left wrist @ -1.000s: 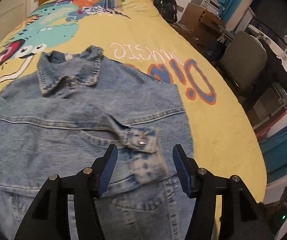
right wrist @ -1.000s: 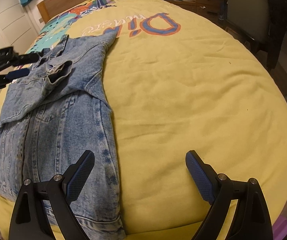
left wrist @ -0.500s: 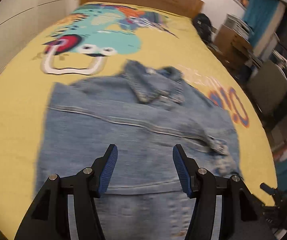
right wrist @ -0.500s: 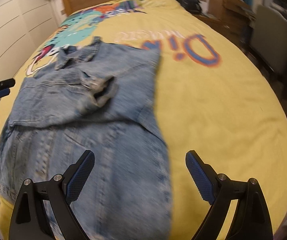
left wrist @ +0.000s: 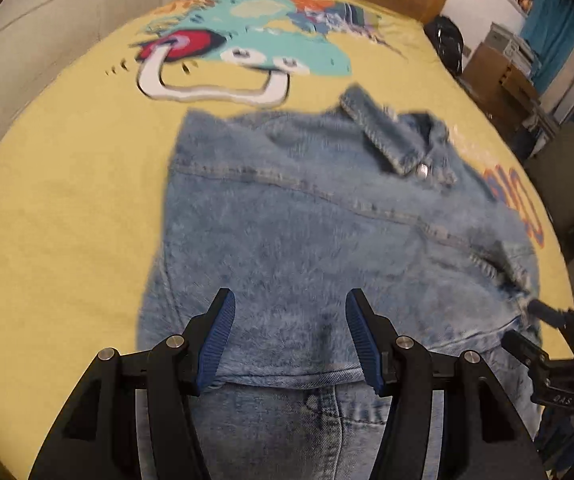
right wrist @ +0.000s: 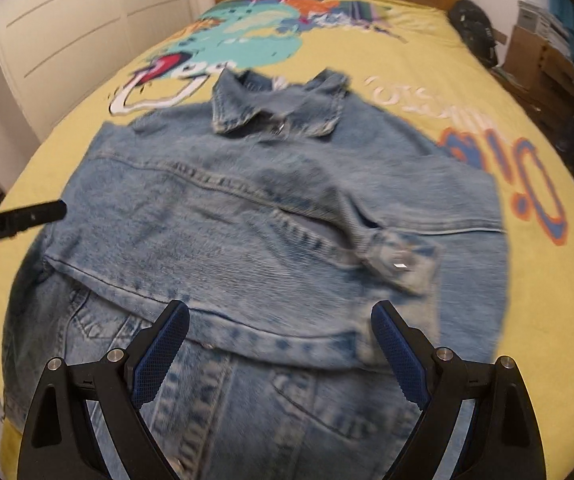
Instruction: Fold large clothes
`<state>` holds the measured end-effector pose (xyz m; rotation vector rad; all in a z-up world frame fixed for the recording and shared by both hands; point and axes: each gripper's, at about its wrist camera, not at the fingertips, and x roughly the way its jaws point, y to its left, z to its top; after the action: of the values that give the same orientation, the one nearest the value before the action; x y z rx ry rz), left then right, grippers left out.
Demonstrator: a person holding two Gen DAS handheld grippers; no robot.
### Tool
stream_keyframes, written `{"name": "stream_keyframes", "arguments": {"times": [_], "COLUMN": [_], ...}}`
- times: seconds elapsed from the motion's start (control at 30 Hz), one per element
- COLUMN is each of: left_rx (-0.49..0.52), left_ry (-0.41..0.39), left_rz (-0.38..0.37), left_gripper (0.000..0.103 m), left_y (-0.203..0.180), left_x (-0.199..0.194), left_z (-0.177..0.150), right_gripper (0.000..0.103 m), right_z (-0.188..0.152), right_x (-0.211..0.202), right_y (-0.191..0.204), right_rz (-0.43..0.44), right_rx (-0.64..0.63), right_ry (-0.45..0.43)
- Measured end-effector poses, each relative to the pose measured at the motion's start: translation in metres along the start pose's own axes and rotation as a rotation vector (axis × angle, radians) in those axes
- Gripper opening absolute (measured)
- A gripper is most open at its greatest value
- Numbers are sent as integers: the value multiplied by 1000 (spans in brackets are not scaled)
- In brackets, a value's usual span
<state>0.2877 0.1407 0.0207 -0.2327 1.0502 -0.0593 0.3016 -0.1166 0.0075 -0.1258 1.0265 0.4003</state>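
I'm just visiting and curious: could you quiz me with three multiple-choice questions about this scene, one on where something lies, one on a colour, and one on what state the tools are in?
1. Where does the denim jacket lie?
A. On the yellow bedspread
B. On the chair
C. On the floor

2. What colour are the pads on the right gripper?
A. Red
B. Blue
C. White

3. How do the jaws of the left gripper stand?
A. Clamped on the collar
B. Shut with nothing between them
C. Apart, holding nothing

Answers:
1. A, since yellow cloth shows around the jacket.
2. B, since the ribbed inner faces are blue.
3. C, since a clear gap shows between the jaws above the denim, and the collar lies far off.
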Motion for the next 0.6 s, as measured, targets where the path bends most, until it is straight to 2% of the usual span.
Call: {"name": "stream_keyframes", "arguments": {"times": [0.13,0.33,0.6], "left_rx": [34,85,79], "left_ry": [60,85,19], "left_rz": [19,28,8], "left_gripper": [52,52,52], "left_y": [0,3,0], "left_x": [24,22,6], "left_z": [-13,-21,-3], "right_gripper": [93,92,92], "right_z": [-4,-13,2], "right_x": [24,28,14], "right_y": [2,-3,3], "right_rz": [-12,-21,13], "right_rx": [-18,-60,-47], "right_ry": [44,56,9]}}
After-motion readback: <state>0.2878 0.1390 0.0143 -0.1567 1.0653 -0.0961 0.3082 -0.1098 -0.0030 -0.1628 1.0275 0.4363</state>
